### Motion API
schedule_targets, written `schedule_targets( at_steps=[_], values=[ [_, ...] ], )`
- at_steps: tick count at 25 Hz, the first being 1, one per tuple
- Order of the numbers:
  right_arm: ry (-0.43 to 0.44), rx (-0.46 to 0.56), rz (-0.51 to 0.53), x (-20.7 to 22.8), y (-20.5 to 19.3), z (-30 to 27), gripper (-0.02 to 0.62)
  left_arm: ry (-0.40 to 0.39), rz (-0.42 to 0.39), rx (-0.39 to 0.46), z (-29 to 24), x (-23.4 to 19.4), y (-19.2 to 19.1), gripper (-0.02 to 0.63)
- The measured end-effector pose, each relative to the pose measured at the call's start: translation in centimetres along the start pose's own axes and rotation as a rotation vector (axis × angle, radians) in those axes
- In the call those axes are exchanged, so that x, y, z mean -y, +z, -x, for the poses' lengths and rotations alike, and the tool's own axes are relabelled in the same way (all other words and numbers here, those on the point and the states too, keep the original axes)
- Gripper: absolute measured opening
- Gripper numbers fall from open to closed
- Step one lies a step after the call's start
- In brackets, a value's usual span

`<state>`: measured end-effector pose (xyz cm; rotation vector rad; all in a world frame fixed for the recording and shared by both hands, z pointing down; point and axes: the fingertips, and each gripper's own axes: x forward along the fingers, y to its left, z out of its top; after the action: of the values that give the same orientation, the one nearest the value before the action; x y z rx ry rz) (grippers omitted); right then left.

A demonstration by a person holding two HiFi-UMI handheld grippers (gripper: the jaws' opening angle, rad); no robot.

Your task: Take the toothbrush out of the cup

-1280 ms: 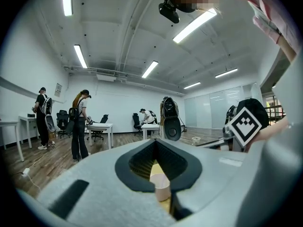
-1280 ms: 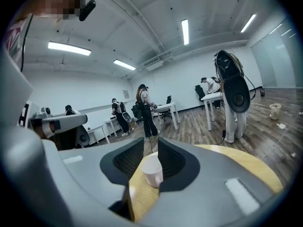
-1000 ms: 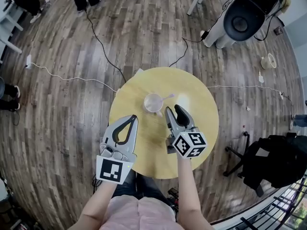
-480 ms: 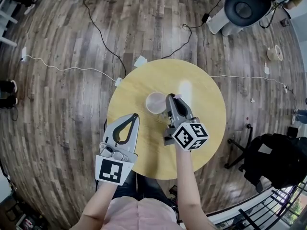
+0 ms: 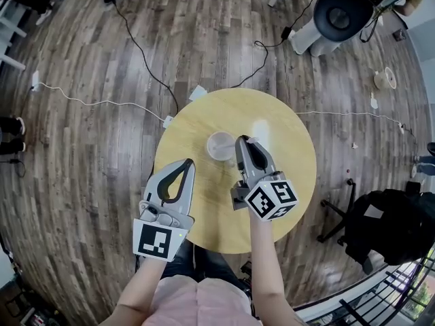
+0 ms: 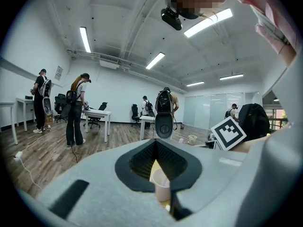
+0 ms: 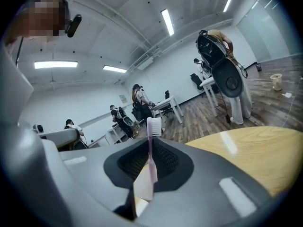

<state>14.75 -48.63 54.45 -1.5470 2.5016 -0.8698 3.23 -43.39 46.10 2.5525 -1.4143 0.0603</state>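
Beyond cup (image 5: 219,145) and table (image 5: 293,172), floor cables (image 5: 102,102)

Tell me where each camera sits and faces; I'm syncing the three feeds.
Head view: on the person's head, looking steeply down at table, cup, left gripper, right gripper, both forearms.
Left gripper view: rides the left gripper, looking along its shut jaws at the cup.
Right gripper view: rides the right gripper, looking along jaws closing on the toothbrush; table beyond.
Shared: head and left gripper views both show the cup.
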Motion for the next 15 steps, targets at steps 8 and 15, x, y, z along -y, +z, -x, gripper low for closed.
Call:
schedule_targets(
  at_steps=[8,15],
  values=[
    [0.023,0.110,0.181,-5.4,5.7,5.7,0.032,-0.013,-0.060,0.083,2.0,1.9,4.4,-0.002],
    [0.003,0.174,0.385,-9.5,8.5,11.9,0.031,-0.041,-0.118,0.161,4.0,5.0,7.3,-0.002]
  ],
)
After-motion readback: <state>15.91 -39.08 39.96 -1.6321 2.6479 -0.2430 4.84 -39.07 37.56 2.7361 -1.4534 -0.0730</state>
